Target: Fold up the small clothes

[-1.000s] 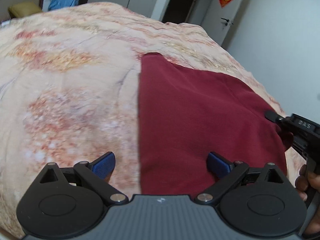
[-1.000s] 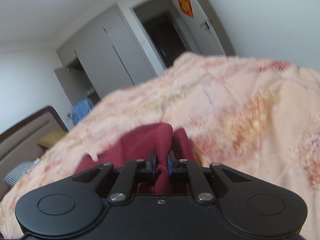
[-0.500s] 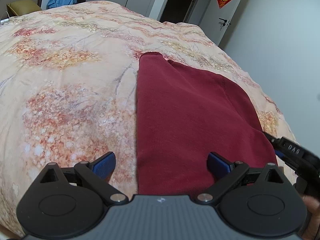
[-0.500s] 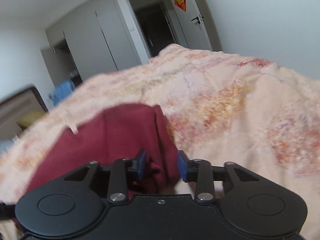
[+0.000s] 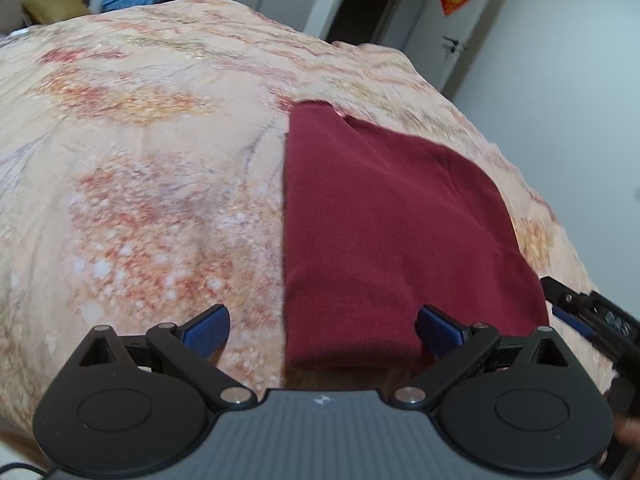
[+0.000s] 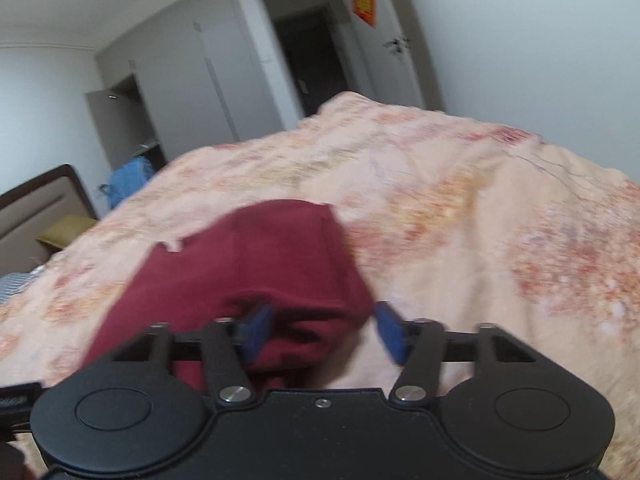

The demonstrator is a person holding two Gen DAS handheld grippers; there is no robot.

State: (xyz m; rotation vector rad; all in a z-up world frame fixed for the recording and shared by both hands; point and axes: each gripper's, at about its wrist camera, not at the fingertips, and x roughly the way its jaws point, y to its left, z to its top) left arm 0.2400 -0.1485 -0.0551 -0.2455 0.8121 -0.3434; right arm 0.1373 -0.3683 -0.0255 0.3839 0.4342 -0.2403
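Dark red knit garment [image 5: 384, 240] lies folded flat on the bed's peach floral quilt [image 5: 140, 184], toward the bed's right edge and running back from the near edge. Left gripper [image 5: 322, 326] has its jaws wide apart and holds nothing; the garment's near-left corner sits between the pads, untouched. Right gripper [image 6: 322, 330] has just been opening: jaws apart, a bunched fold of the cloth between them and against the left pad, not pinched. My read: light, soft, limp ribbed knit that will drape and sag if lifted by one point, not slippery, not fragile. Best taken at two corners of one edge, pinching all layers at once. Hard to tell: the garment type, the layer count, and how the near hem lies behind the left gripper's body. Right view is motion-blurred.
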